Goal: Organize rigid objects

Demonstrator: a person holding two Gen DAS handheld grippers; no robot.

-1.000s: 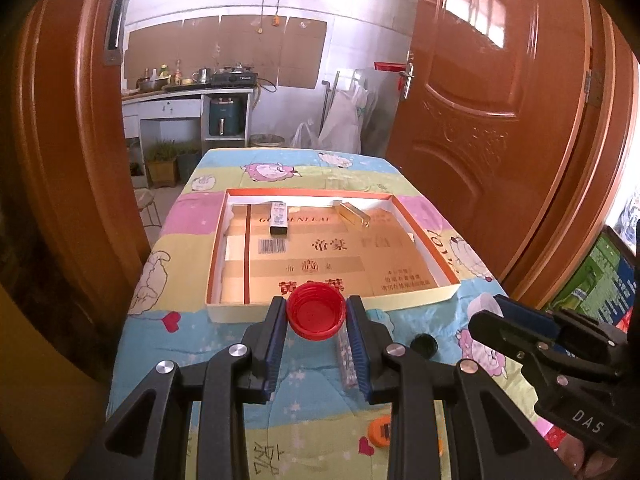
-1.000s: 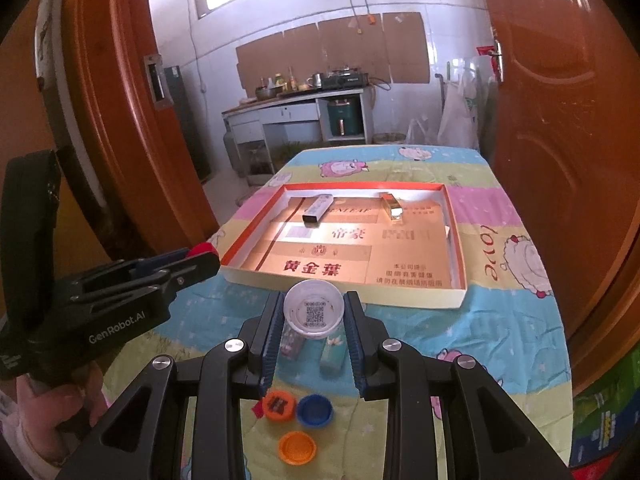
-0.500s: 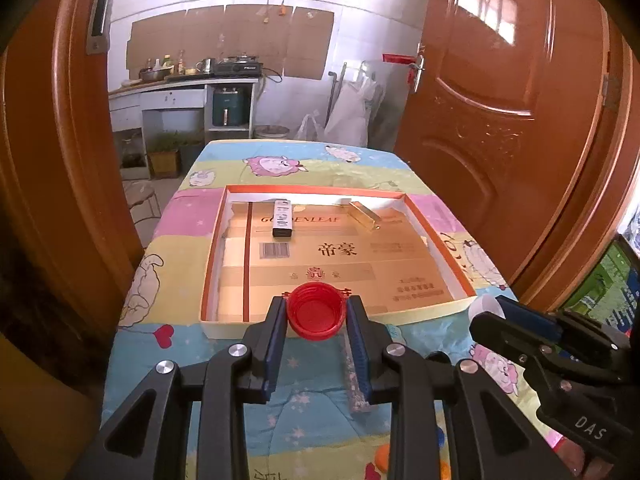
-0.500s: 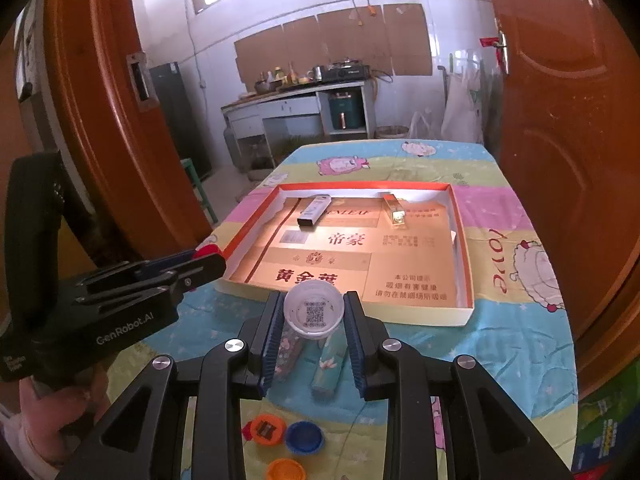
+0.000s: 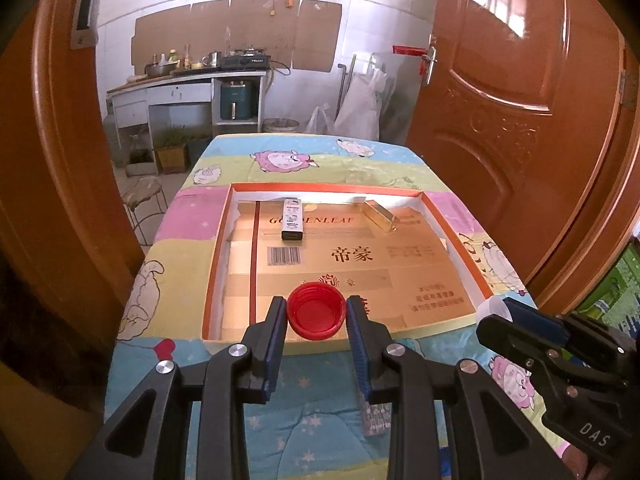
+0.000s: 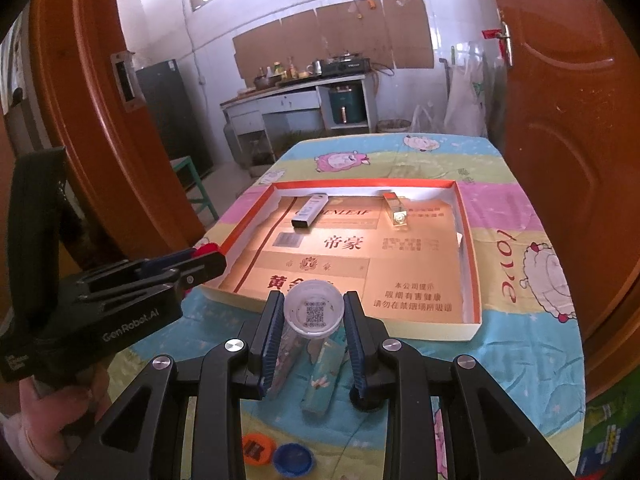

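Observation:
My left gripper (image 5: 316,316) is shut on a red bottle cap (image 5: 316,312), held open side up over the near edge of a shallow cardboard tray (image 5: 456,236). My right gripper (image 6: 314,314) is shut on a white cap (image 6: 314,312) with a QR code inside, just short of the tray's near rim (image 6: 348,330). In the tray lie a black-and-white lighter (image 5: 293,218) and a gold lighter (image 5: 380,215), both at the far end. In the right wrist view the left gripper (image 6: 200,262) shows at the left, with the red cap peeking out.
Two patterned lighters (image 6: 322,376) lie on the cartoon tablecloth (image 6: 520,344) below the right gripper. An orange cap (image 6: 256,448) and a blue cap (image 6: 294,458) sit near the front edge. Brown doors (image 5: 520,120) flank the table on both sides.
Both grippers have moved forward toward the tray with their caps still gripped; the red cap now hangs over the tray's near edge, and the loose caps have slid lower in view.

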